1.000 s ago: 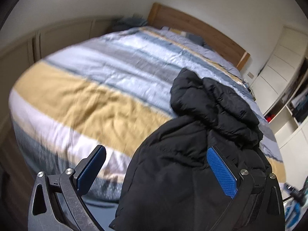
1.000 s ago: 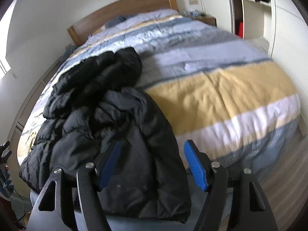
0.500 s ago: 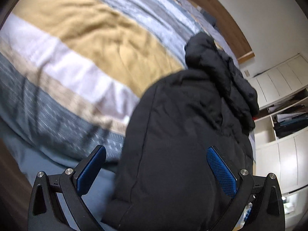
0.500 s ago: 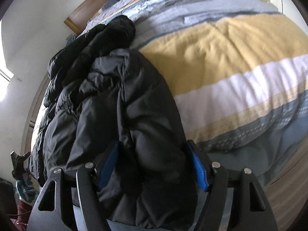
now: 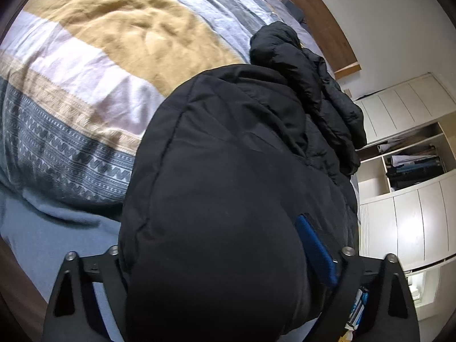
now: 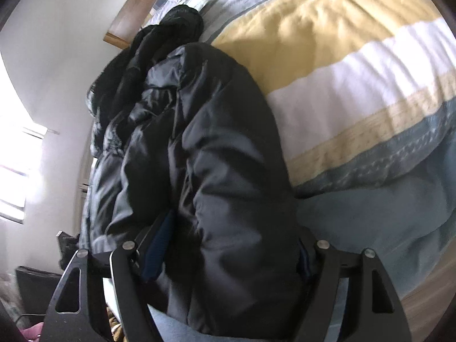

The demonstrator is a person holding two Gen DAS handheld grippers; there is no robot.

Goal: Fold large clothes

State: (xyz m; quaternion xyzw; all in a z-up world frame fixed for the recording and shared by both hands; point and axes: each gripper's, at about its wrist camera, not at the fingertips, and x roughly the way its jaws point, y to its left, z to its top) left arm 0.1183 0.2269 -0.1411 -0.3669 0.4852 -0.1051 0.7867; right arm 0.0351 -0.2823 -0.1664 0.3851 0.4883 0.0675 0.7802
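- The black padded jacket (image 5: 245, 154) lies on the bed (image 5: 85, 65), along the side nearest both tools. Its long axis runs from the foot edge, where the hem hangs over, up toward the wooden headboard (image 5: 322, 20).
- The left tool (image 5: 228, 259) points down at the hem. Its jaws are closing, with jacket fabric bulging between them. The blue pad (image 5: 315, 252) on one finger lies against the fabric. The other pad is hidden, so a firm pinch cannot be confirmed.
- The right tool (image 6: 228, 253) straddles the same hem end (image 6: 228, 199) from a matching downward tilt. Its jaws are opening, with thick fabric between them.
- Both tools are equally near the hem. The collar end lies well away from them.
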